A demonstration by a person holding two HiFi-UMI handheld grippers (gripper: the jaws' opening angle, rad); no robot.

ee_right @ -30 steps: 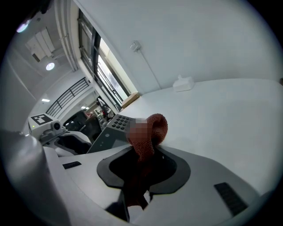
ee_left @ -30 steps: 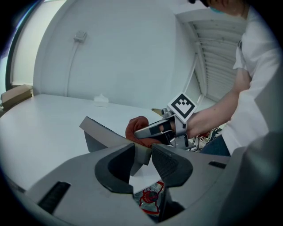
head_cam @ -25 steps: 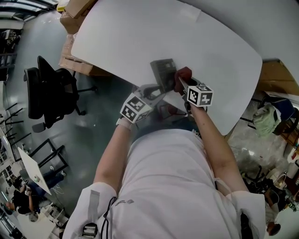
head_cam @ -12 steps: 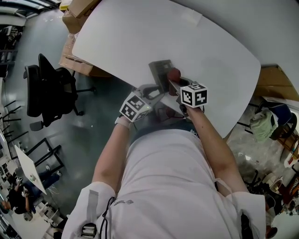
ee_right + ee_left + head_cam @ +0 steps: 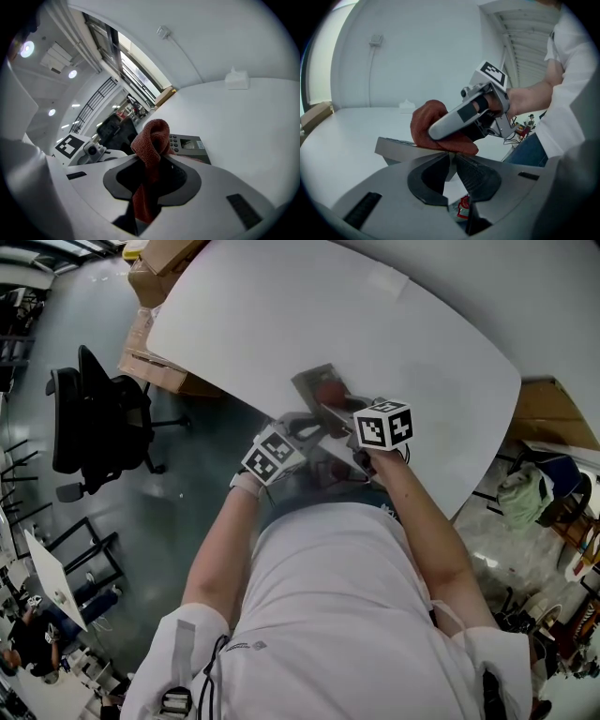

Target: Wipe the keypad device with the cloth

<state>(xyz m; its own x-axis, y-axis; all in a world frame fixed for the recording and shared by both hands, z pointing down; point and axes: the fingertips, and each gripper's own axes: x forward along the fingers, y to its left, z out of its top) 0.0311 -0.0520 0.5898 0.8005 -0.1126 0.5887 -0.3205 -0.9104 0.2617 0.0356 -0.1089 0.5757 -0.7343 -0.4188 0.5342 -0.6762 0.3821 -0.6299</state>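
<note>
Head view: the flat grey keypad device (image 5: 312,381) sits at the near edge of the white oval table (image 5: 422,343), with the rust-red terry cloth (image 5: 328,392) on it under my right gripper (image 5: 339,409)

Left gripper view: my left gripper (image 5: 451,157) is closing its jaws on the device's near corner, steadying it

Right gripper view: the jaws are clamped on the bunched cloth over the keys

Wiping looks to be under way; next I'd drag the cloth across the buttons while keeping the corner pinned

Keypad device (image 5: 306,381) on table (image 5: 281,315) near edge, cloth (image 5: 328,392) atop it, chair (image 5: 94,418) left.
</note>
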